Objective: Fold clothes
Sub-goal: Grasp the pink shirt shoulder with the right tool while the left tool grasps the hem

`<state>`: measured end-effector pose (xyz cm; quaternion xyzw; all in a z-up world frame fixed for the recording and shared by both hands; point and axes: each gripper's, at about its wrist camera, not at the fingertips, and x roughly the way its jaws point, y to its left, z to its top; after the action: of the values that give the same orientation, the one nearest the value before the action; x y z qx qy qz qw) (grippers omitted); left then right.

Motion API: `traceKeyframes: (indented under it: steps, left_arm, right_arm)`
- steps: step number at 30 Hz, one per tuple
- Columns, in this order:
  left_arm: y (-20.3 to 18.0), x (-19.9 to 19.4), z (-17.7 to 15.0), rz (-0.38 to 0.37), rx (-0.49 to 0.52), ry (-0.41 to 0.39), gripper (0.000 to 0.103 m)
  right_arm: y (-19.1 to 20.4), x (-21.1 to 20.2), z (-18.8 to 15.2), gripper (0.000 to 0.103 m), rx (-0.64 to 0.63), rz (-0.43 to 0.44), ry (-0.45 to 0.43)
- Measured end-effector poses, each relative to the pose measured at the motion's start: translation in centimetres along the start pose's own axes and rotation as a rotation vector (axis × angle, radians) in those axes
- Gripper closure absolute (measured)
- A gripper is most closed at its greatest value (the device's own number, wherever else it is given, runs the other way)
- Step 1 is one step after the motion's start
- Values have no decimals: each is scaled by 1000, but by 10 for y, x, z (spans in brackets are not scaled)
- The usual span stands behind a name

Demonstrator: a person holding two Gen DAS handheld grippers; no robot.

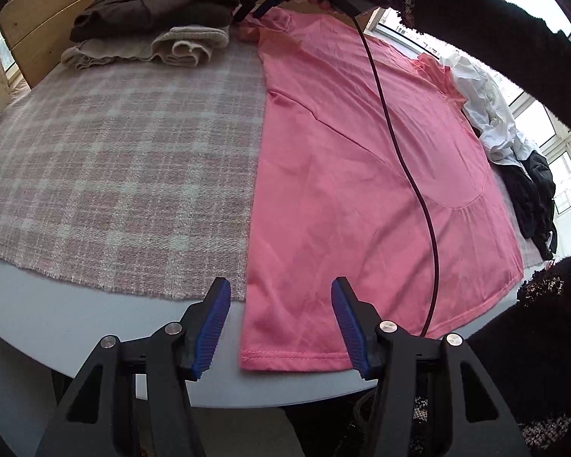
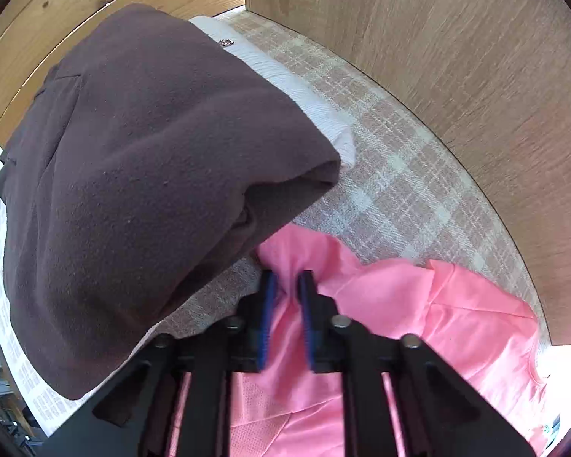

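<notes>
A pink T-shirt [image 1: 361,171] lies spread flat on a plaid cloth [image 1: 114,152] over the table. My left gripper [image 1: 281,289] is open at the near edge, its blue pads either side of the shirt's near-left hem corner, with nothing held. At the far end a hand holds my right gripper [image 1: 247,15] at the shirt's far-left sleeve. In the right wrist view, that right gripper [image 2: 287,280] is shut on a bunched fold of the pink T-shirt [image 2: 418,304], right beside the folded pile.
A folded brown garment [image 1: 160,7] [image 2: 133,190] rests on a cream one [image 1: 163,45] at the far left. A heap of white clothes [image 1: 487,114] and black clothes [image 1: 533,198] lies to the right. A black cable [image 1: 411,179] hangs over the shirt. A wooden panel [image 2: 456,76] stands behind.
</notes>
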<state>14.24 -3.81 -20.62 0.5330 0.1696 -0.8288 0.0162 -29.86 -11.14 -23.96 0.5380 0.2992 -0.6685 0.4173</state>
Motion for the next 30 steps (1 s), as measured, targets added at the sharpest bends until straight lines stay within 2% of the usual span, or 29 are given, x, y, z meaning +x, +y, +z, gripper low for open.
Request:
traceKeyframes:
  steps: [9,17,18,20,21,22,30]
  left_arm:
    - [-1,-13,-15,80,-10,1,51]
    - [-9,8,-11,74,18,46,51]
    - [-9,11,-11,73,19,48,54]
    - [-11,13,-11,79,31,37,81]
    - [-11,14,-12,69,36,30,100]
    - [-12,14,-13,56,39,22,103]
    - [-29,-20,-8,-28,29,-76,103]
  right_arm:
    - [-5,-6,-17,99,39,40,-29]
    - [-17,-19,-32,99,82,100,-59]
    - [-18,-21,-34,99,87,106,-62]
    - [-21,-25,-38,99,96,120,-69]
    - [-23,-27,-40,99,100,126,-73]
    - [-24,-29,-42,99,105,133,-77]
    - [-48,-72,-56,99,168,187,-159]
